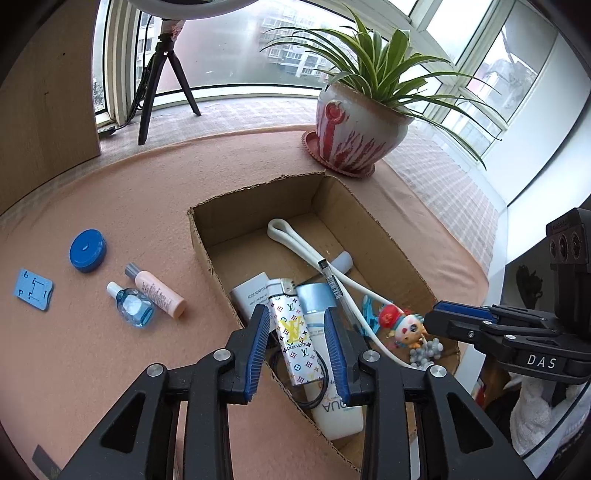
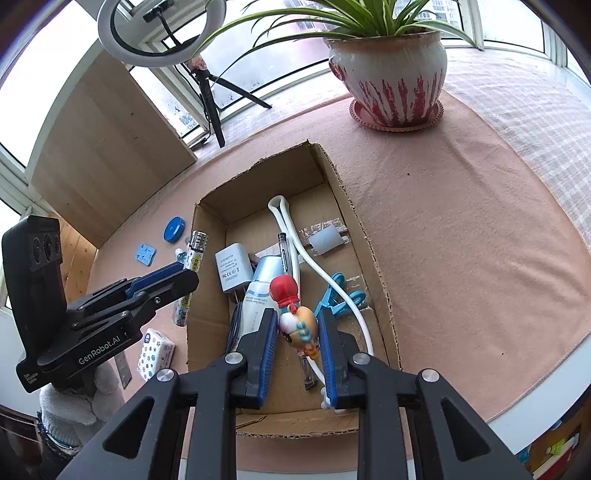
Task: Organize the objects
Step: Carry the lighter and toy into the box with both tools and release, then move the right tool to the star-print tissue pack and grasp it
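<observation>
Pink-clothed desk carries the cardboard box. Left fingers, part-open, flank the lighter, long axis toward 11 o'clock. Right fingers narrowly bracket the figurine; contact unclear.

Curved window, daylight; ring light, potted plant, pink tablecloth.
</observation>
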